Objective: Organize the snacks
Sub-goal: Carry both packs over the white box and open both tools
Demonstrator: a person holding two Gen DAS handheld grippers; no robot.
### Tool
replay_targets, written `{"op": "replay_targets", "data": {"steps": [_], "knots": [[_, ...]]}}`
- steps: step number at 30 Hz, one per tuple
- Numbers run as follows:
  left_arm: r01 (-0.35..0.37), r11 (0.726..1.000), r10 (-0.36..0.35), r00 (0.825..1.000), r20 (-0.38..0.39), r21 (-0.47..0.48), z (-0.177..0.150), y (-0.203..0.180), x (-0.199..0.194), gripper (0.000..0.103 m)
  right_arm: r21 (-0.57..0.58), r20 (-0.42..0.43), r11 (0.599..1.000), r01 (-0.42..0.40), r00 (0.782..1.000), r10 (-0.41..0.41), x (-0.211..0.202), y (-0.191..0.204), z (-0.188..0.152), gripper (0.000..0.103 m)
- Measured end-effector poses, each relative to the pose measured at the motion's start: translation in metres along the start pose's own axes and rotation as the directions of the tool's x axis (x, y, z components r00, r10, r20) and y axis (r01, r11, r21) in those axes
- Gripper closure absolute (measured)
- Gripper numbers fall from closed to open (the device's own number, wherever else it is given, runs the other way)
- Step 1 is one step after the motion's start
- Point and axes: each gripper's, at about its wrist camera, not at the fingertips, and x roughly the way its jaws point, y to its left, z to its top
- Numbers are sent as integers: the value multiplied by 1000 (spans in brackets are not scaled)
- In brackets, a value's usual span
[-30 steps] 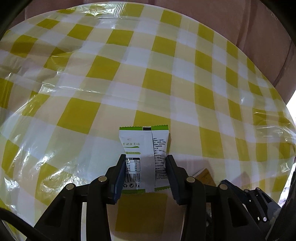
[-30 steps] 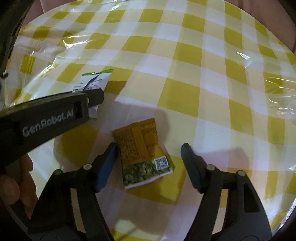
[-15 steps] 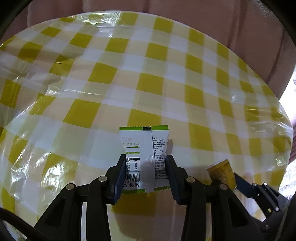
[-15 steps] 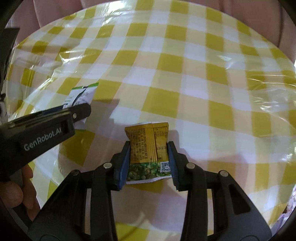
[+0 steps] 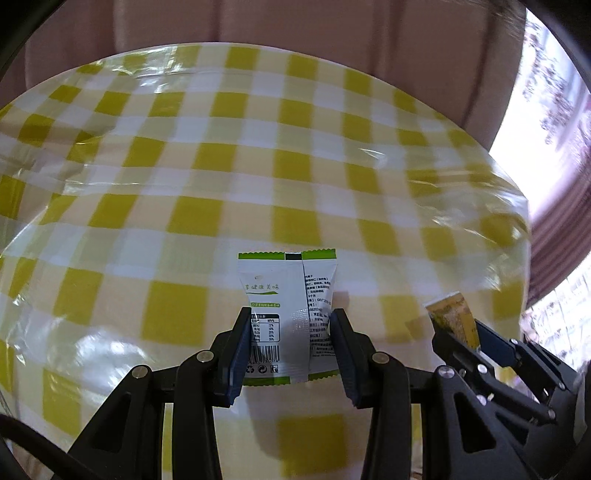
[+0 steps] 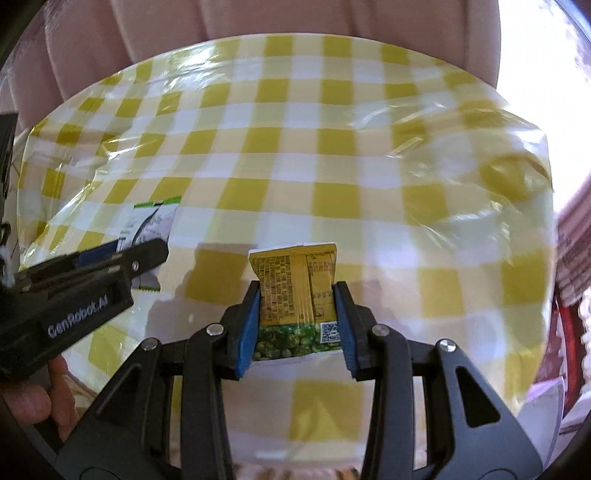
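Note:
My left gripper (image 5: 290, 350) is shut on a white and green snack packet (image 5: 288, 306) and holds it above the yellow checked tablecloth (image 5: 221, 177). My right gripper (image 6: 297, 325) is shut on a yellow snack packet with green peas printed on it (image 6: 295, 295), also lifted off the cloth. In the left wrist view the right gripper (image 5: 458, 338) shows at the lower right with the yellow packet (image 5: 452, 314). In the right wrist view the left gripper (image 6: 114, 254) shows at the left with the white packet (image 6: 153, 221).
The round table's far edge meets pink upholstered seating (image 6: 295, 18). A bright window and striped fabric (image 5: 546, 243) lie to the right. A white object (image 6: 546, 410) sits past the table's right edge. A hand (image 6: 33, 398) holds the left gripper.
My right gripper closed on the yellow packet and lifted it. Both grippers have risen and pulled back from the cloth with their packets.

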Motion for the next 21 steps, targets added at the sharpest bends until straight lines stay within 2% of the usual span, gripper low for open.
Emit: {"op": "replay_targets", "data": {"steps": [5,12,21], "knots": [[44,998,-44,999,-1,47,-17,-33,-14,60,51,3,998,27,1000,-27,-22,-32,-20,61],[130,985,-127,991,-30,114,-46,-84,-31,60,121,0,987,105,994,-106,-58,-82,-58,61],[276,935,-256,960,-116,221,-101,-160,-55,60,200,-29,955,220,975,-219,-108,-144,-120,61]]}}
